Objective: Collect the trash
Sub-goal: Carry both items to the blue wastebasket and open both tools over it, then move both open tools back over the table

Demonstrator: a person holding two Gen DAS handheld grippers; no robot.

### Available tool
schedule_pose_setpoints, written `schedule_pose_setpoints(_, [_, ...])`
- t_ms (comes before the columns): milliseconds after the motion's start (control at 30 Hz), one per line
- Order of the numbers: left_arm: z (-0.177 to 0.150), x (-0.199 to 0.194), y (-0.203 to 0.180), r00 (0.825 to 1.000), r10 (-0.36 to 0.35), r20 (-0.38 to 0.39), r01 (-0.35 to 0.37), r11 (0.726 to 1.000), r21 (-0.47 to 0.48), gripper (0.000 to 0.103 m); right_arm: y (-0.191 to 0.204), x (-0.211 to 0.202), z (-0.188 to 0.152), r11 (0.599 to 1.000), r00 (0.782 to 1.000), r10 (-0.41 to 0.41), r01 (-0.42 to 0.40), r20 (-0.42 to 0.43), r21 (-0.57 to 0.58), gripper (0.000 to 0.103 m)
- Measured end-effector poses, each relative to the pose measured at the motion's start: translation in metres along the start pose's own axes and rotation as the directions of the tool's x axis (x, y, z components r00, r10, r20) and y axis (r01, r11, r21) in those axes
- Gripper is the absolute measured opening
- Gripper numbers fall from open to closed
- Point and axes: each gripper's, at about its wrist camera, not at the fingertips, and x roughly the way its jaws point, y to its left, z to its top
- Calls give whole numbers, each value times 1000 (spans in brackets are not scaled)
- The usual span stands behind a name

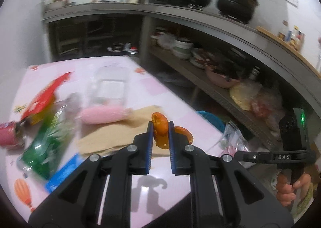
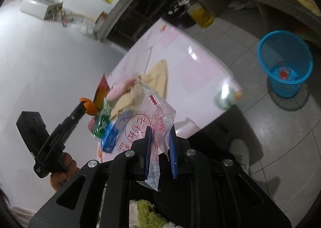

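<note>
Left tongs (image 1: 160, 127) clamped on orange peel (image 1: 159, 127), held clear above pink bench (image 1: 172, 183). Right tongs (image 2: 160, 133) clamped on clear cake wrapper (image 2: 154, 111), lifted off bench. Remaining litter on bench: green packet (image 1: 46, 143), red packet (image 1: 43, 97), pink can (image 1: 10, 134). Blue wastebasket (image 2: 285, 63) on floor, well apart from bench.

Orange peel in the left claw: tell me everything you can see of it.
The orange peel is a curled, glossy strip, deep orange with a pitted skin. It stands roughly upright, pinched between the blue pads of the left claw, its top poking above the fingertips and a second curl bulging out on the right side. It hangs clear above the pink table; only the pads touch it.
</note>
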Motion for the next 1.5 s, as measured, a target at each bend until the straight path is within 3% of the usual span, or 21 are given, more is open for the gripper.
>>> schedule_pose_setpoints(133, [15, 28, -38, 995, -88, -43, 90, 995, 50, 13, -29, -28, 6, 997, 997, -21, 15, 78, 75, 17])
schedule_pose_setpoints(233, [29, 56, -66, 981, -167, -95, 173, 983, 62, 13, -51, -46, 11, 991, 991, -24, 6, 132, 133, 17])
schedule_pose_setpoints(367, [43, 102, -106, 951, -245, -187, 262, 962, 77, 13, -87, -65, 17, 977, 977, -47, 2, 207, 212, 17])
schedule_pose_setpoints(500, [55, 162, -142, 901, -302, -311, 334, 941, 57, 13, -128, -74, 30, 954, 960, -97, 15, 262, 299, 17])
schedule_pose_setpoints(633, [61, 228, -173, 869, -252, -427, 316, 945, 85, 13, -175, -65, 53, 915, 941, -185, 59, 285, 398, 17])
schedule_pose_setpoints(767, [59, 300, -201, 817, -218, -534, 308, 948, 84, 13, -223, -37, 82, 869, 925, -270, 115, 266, 482, 17])
schedule_pose_setpoints(967, [60, 388, -222, 776, -193, -601, 289, 955, 66, 14, -281, 5, 118, 801, 896, -379, 193, 230, 567, 19])
schedule_pose_setpoints(1033, [60, 411, -226, 775, -193, -602, 289, 955, 66, 23, -304, 23, 131, 774, 884, -416, 221, 214, 594, 21])
schedule_pose_setpoints(1067, [59, 422, -229, 777, -184, -602, 286, 955, 78, 39, -313, 30, 135, 764, 879, -428, 229, 210, 603, 29])
schedule_pose_setpoints(1100, [57, 430, -231, 784, -168, -597, 278, 956, 96, 56, -325, 36, 137, 757, 871, -444, 241, 209, 607, 48])
schedule_pose_setpoints(1133, [56, 435, -233, 790, -159, -593, 274, 955, 109, 59, -337, 43, 139, 740, 857, -478, 275, 193, 613, 54])
schedule_pose_setpoints(1167, [54, 441, -234, 798, -141, -586, 266, 955, 133, 59, -348, 49, 139, 700, 834, -529, 325, 155, 636, 56])
schedule_pose_setpoints(1267, [51, 448, -235, 795, -137, -591, 268, 953, 140, 59, -365, 55, 129, 662, 828, -546, 333, 128, 672, 56])
schedule_pose_setpoints(1500, [60, 421, -225, 827, -163, -538, 273, 953, 131, 64, -345, 40, 108, 665, 781, -609, 409, 137, 625, 56])
